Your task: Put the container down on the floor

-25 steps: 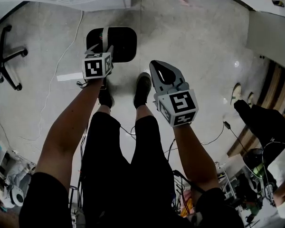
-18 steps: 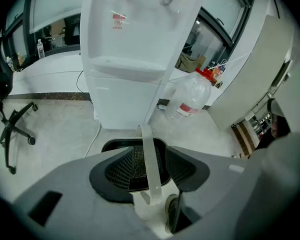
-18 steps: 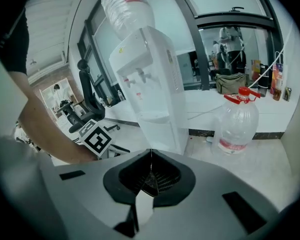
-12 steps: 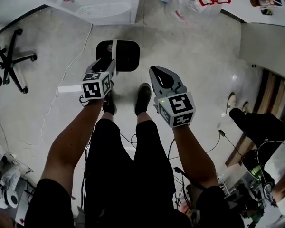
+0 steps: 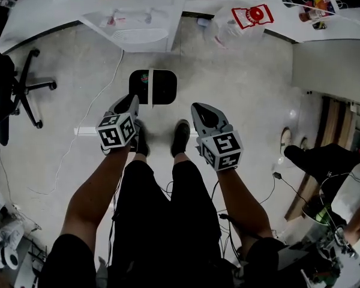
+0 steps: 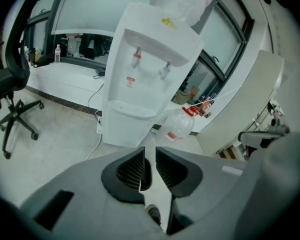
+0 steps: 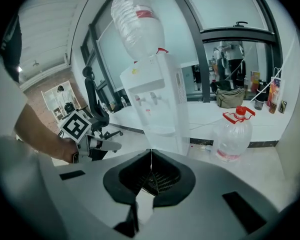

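Backed off the container [image 5: 153, 87] since a second ago, with the left gripper [image 5: 127, 105] now short of its near edge and clear of it. Closing at this moment, down to a narrow gap, with only floor [image 5: 240, 89] showing between the jaws. Held low and pointing forward, marker cube turned up to the head camera, on a bare forearm [image 5: 99, 188] stretched down along the outside of the left leg. Standing flat on the floor, that container, just ahead of the shoes [image 5: 181, 134] and short of the dispenser [image 5: 138, 17]; pale strip across its top, perhaps a handle, too small to tell. Shut tight and empty, the right gripper [image 5: 199, 108], jaws meeting along a thin seam. Held level with the left, beside the right shoe, right arm likewise extended downward, well apart from the container.
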The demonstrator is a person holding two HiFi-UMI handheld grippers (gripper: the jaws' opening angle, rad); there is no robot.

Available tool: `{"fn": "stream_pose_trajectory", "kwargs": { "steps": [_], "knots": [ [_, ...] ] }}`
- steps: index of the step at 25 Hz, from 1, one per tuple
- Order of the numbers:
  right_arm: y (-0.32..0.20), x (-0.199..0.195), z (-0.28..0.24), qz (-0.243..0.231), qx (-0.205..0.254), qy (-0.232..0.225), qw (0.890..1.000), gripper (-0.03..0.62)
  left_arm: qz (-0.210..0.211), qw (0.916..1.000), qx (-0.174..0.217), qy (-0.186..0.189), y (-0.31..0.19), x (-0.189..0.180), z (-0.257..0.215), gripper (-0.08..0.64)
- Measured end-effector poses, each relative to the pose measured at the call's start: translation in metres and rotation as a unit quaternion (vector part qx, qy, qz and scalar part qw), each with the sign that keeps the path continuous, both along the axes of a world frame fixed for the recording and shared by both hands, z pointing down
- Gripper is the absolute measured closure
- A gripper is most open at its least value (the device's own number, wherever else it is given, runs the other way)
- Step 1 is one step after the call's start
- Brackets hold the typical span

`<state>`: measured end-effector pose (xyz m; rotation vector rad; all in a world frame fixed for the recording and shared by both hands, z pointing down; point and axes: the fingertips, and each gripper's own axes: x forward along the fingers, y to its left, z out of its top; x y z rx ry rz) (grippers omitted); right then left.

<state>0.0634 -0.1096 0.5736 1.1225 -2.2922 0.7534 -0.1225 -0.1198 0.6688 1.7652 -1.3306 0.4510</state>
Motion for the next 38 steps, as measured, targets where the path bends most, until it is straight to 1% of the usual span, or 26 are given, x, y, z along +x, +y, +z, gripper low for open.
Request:
{"fn": "stream_pose_trajectory", "kwargs": {
  "steps": [3,6,10,13,16,19,24,27,31,33,35,38],
  "knots": [
    [0.003,-0.003,-0.018,-0.005,0.007,0.001,1.0,0.583,-0.009,0.9997,0.013,0.019,0.001,-0.007,-0.03,0.507],
    [0.0,-0.008,-0.044,-0.006,0.017,-0.004,1.0,0.583,-0.009,0.9985,0.034,0.042,-0.001,-0.011,-0.066,0.543],
    [-0.003,-0.012,-0.081,-0.008,0.034,-0.006,0.999,0.583,-0.007,0.9948,0.07,0.073,-0.003,-0.011,-0.118,0.548],
    [-0.007,-0.017,-0.109,-0.007,0.048,-0.015,0.999,0.583,0.007,0.9908,0.098,0.093,-0.005,-0.006,-0.158,0.549],
    [-0.006,-0.017,-0.133,-0.006,0.06,-0.02,0.998,0.583,0.029,0.9869,0.121,0.103,-0.001,0.001,-0.191,0.549],
    [-0.003,-0.02,-0.155,0.001,0.067,-0.028,0.997,0.583,0.039,0.9843,0.135,0.108,0.005,0.002,-0.218,0.549],
    [0.008,-0.026,-0.189,0.011,0.076,-0.049,0.996,0.583,0.027,0.9825,0.144,0.115,0.017,-0.008,-0.255,0.549],
    [0.007,-0.029,-0.216,0.008,0.092,-0.053,0.994,0.583,0.028,0.9794,0.164,0.114,0.018,-0.013,-0.288,0.549],
    [0.004,-0.029,-0.25,0.007,0.119,-0.052,0.991,0.583,0.054,0.9732,0.2,0.1,0.024,-0.013,-0.333,0.551],
    [0.003,-0.029,-0.265,0.011,0.128,-0.054,0.99,0.583,0.058,0.9705,0.213,0.096,0.028,-0.013,-0.35,0.549],
    [0.005,-0.029,-0.278,0.014,0.134,-0.058,0.989,0.583,0.055,0.9696,0.219,0.096,0.034,-0.015,-0.362,0.549],
    [0.011,-0.03,-0.29,0.018,0.135,-0.065,0.989,0.583,0.051,0.9704,0.217,0.093,0.045,-0.021,-0.374,0.549]
  ]
}}
